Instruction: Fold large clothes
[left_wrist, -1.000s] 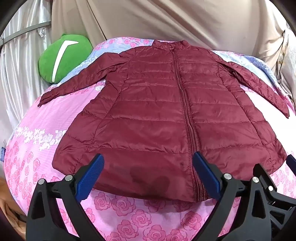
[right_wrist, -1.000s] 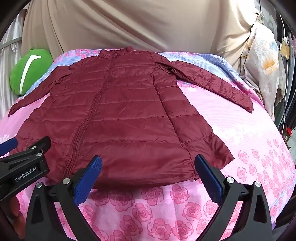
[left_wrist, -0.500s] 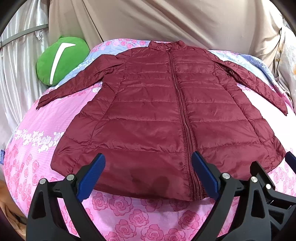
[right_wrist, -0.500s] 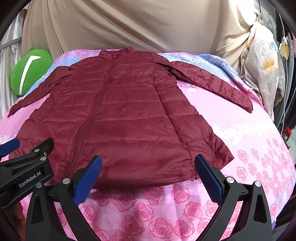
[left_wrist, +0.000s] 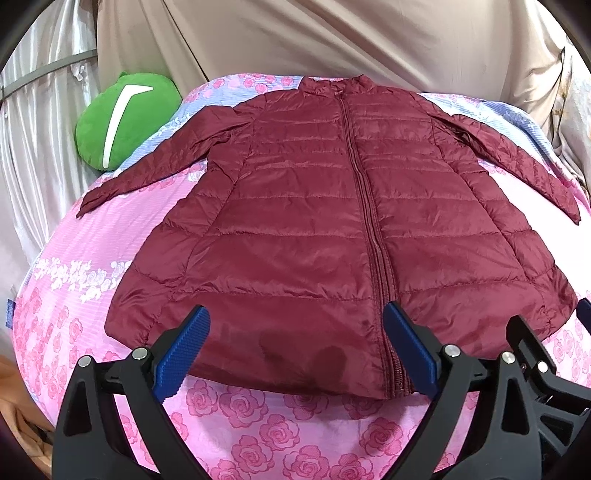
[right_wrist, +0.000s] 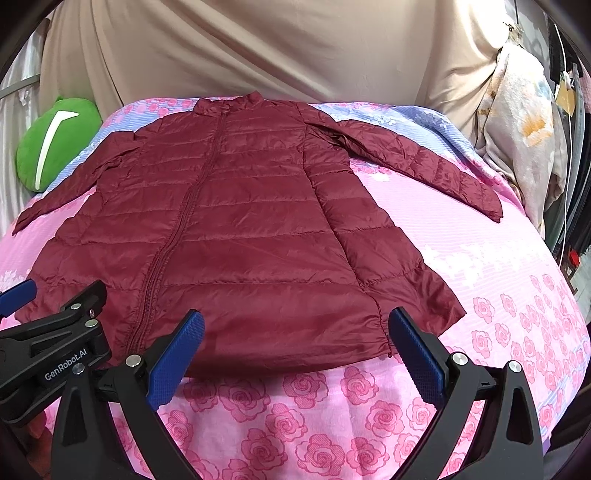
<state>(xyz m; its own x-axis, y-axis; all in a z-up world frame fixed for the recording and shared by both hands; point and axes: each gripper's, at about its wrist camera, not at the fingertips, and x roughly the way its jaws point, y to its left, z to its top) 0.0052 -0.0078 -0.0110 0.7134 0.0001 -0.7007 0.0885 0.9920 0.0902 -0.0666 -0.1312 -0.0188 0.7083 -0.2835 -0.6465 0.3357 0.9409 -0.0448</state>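
The maroon jacket (left_wrist: 314, 229) is quilted cloth with a slight sheen. Beneath it, the rose-print bedsheet (left_wrist: 258, 435) looks matt and woven. The green cushion (left_wrist: 125, 118) is plush. Blue textured fingertips (right_wrist: 177, 354) look rubbery.

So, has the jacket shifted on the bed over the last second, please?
No: the jacket lies just as before against the green cushion.
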